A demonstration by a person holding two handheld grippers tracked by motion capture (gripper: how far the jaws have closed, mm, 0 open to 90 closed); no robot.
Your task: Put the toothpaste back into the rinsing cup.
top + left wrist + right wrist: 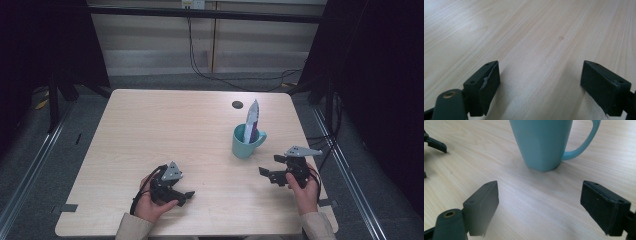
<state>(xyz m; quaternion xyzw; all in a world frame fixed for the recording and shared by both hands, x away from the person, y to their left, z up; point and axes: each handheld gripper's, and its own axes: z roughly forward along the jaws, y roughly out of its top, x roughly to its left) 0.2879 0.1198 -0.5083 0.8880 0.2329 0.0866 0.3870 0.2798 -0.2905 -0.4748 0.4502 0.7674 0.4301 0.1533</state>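
Note:
A teal mug (247,142) stands upright right of the table's middle, with a white and purple packet (253,120) sticking up out of it. My right gripper (270,165) is held low near the front right, just in front of the mug, jaws open and nothing between them. In the right gripper view the mug (541,142) stands just ahead of the open right gripper (540,205), its handle to the right. My left gripper (185,197) rests near the front edge, left of centre. In the left gripper view the left gripper (540,85) is open over bare wood.
The light wooden table (165,130) has a small dark round cap (237,104) behind the mug. Dark stands and curtains flank the table, and cables (220,75) run on the floor beyond its far edge. A tip of the other gripper (435,143) shows at the left of the right gripper view.

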